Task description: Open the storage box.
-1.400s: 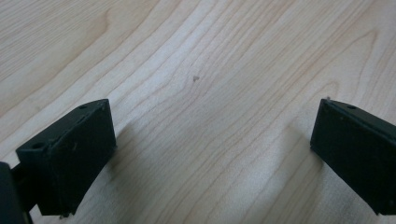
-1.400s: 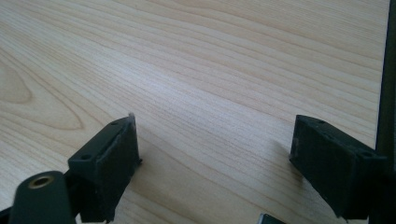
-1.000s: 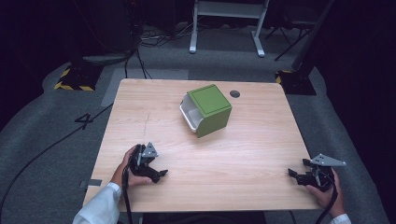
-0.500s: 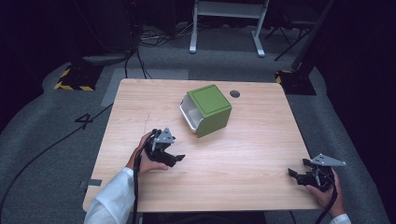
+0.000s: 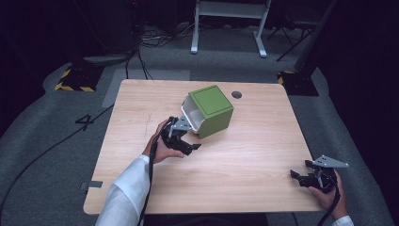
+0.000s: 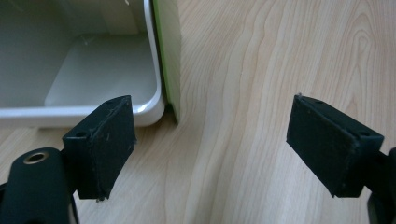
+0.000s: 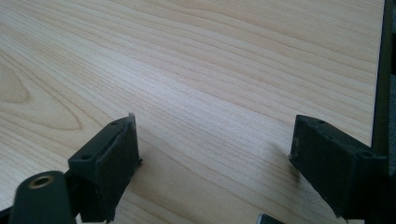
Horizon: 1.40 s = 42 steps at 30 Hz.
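A green box [image 5: 212, 109] with a white open inside [image 5: 193, 117] lies on its side at the middle of the wooden table [image 5: 263, 141]. My left gripper [image 5: 190, 141] hovers just in front of the box's open end. Its jaws have just been opening, with nothing between them. In the left gripper view the left gripper [image 6: 210, 126] looks at the white rim [image 6: 140, 109] and the green wall's edge [image 6: 169, 51], close ahead and to the left. My right gripper [image 5: 301, 169] rests open near the table's front right corner, and in its own view the right gripper [image 7: 215, 140] has bare wood between its jaws.
A dark round hole [image 5: 236, 94] sits in the tabletop behind the box. Beyond the table stand a white frame's legs [image 5: 226, 28] and cables on the grey floor. A black and yellow striped base [image 5: 73, 84] lies at the far left.
The left hand has travelled from the front left of the table up and to the right, ending close to the box's open end. The right hand has stayed put.
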### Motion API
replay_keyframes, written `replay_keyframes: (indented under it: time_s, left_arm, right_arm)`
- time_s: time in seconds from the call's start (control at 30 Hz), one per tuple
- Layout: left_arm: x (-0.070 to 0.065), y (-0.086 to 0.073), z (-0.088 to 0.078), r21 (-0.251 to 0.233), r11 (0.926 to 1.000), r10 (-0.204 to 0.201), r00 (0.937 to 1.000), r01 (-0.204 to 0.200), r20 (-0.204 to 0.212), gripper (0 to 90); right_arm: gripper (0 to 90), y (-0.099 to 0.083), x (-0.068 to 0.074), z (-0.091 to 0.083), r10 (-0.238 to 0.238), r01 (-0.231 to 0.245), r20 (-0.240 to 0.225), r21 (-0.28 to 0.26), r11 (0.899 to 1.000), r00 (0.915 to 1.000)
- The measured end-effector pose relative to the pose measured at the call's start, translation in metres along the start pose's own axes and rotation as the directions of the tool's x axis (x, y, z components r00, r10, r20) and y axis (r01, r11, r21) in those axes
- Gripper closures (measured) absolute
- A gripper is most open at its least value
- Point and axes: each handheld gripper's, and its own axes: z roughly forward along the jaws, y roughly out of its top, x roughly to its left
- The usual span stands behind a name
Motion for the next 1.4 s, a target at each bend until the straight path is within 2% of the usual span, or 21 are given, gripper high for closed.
replay_keyframes:
  time_s: [0.17, 0.3, 0.37, 0.5, 0.6, 0.83, 1.0, 1.07, 1.1, 1.17, 1.37, 1.4]
  left_arm:
    - [0.002, 0.011, 0.012, 0.001, 0.9999, 0.017, 0.9997, -0.017, 0.018, 15.8]
    - [0.008, 0.018, 0.025, 0.031, 0.9993, 0.023, 0.9993, -0.023, 0.031, 15.9]
    - [0.008, 0.018, 0.028, 0.04, 0.9989, 0.021, 0.9994, -0.022, 0.027, 15.8]
    - [0.014, 0.014, 0.042, 0.071, 0.9975, -0.002, 0.9988, -0.002, 0.049, 15.9]
    - [0.015, 0.012, 0.047, 0.071, 0.9975, -0.007, 0.9984, 0.003, 0.056, 16.4]
    - [0.015, 0.012, 0.048, 0.087, 0.9961, 0.004, 0.9982, -0.01, 0.061, 18.1]
    - [0.019, 0.007, 0.042, 0.076, 0.997, -0.021, 0.9972, 0.015, 0.072, 23.4]
    - [0.019, 0.006, 0.04, 0.084, 0.9964, -0.023, 0.9971, 0.017, 0.073, 24.9]
    - [0.02, 0.004, 0.038, 0.1, 0.995, -0.012, 0.9976, 0.005, 0.069, 25.6]
    - [0.02, 0.001, 0.036, 0.099, 0.995, -0.019, 0.9973, 0.012, 0.071, 26.1]
    - [0.023, -0.005, 0.032, 0.123, 0.9923, -0.016, 0.9974, 0.008, 0.07, 32.8]
    - [0.023, -0.007, 0.028, 0.126, 0.992, -0.016, 0.9982, 0.009, 0.058, 35.7]
  right_arm:
    - [15.4, 0.0, 0.0, 0.0, 0.002, -0.002, -0.002, 0.001, 1.0, 1.0]
    - [15.4, 0.0, 0.0, 0.0, -0.001, 0.001, 0.001, 0.0, 1.0, 1.0]
    - [15.5, 0.0, 0.0, 0.0, -0.001, 0.001, 0.001, 0.0, 1.0, 1.0]
    - [15.5, 0.0, 0.0, 0.0, -0.002, 0.002, 0.001, -0.001, 1.0, 1.0]
    - [15.5, 0.0, 0.0, 0.0, -0.004, 0.004, 0.003, -0.002, 1.0, 1.0]
    - [15.5, 0.0, 0.0, 0.0, -0.004, 0.004, 0.003, -0.002, 1.0, 1.0]
    - [15.5, 0.0, 0.0, 0.0, -0.004, 0.004, 0.002, -0.002, 1.0, 1.0]
    - [15.5, 0.0, 0.0, 0.0, -0.004, 0.004, 0.002, -0.002, 1.0, 1.0]
    - [15.5, 0.0, 0.0, 0.0, -0.004, 0.004, 0.002, -0.003, 1.0, 1.0]
    - [15.5, 0.0, 0.0, 0.0, -0.003, 0.003, 0.001, -0.002, 1.0, 1.0]
    - [15.6, 0.0, 0.0, 0.0, -0.001, 0.001, 0.0, -0.001, 1.0, 1.0]
    - [15.5, 0.0, -0.001, 0.0, 0.002, -0.002, -0.005, 0.001, 1.0, 1.0]
